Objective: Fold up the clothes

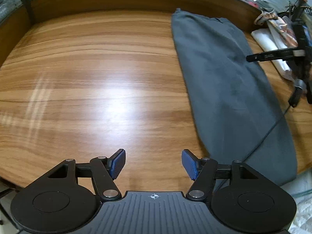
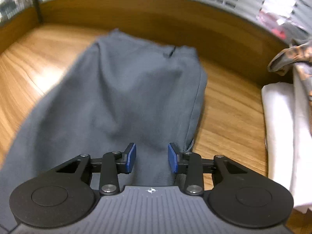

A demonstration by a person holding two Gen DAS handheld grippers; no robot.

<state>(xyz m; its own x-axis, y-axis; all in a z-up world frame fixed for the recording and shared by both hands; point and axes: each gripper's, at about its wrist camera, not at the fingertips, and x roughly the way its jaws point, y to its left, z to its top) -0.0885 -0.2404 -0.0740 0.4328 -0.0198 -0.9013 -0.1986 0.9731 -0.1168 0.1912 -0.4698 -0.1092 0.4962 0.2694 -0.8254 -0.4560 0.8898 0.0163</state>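
Observation:
A grey garment (image 1: 224, 81) lies folded lengthwise into a long strip on the wooden table (image 1: 87, 78), at the right of the left wrist view. My left gripper (image 1: 153, 163) is open and empty over bare wood, left of the garment's near end. My right gripper (image 2: 151, 159) is open, just above the grey garment (image 2: 126, 97) near its right edge, with cloth showing between the blue pads (image 2: 131, 157). The right gripper also shows in the left wrist view (image 1: 273, 55), at the garment's right side.
A white folded cloth (image 2: 282, 132) and a patterned brown garment (image 2: 296, 56) lie to the right of the grey one. A raised wooden rim (image 2: 156, 15) borders the table's far side. A black cable (image 1: 269, 134) crosses the garment's near end.

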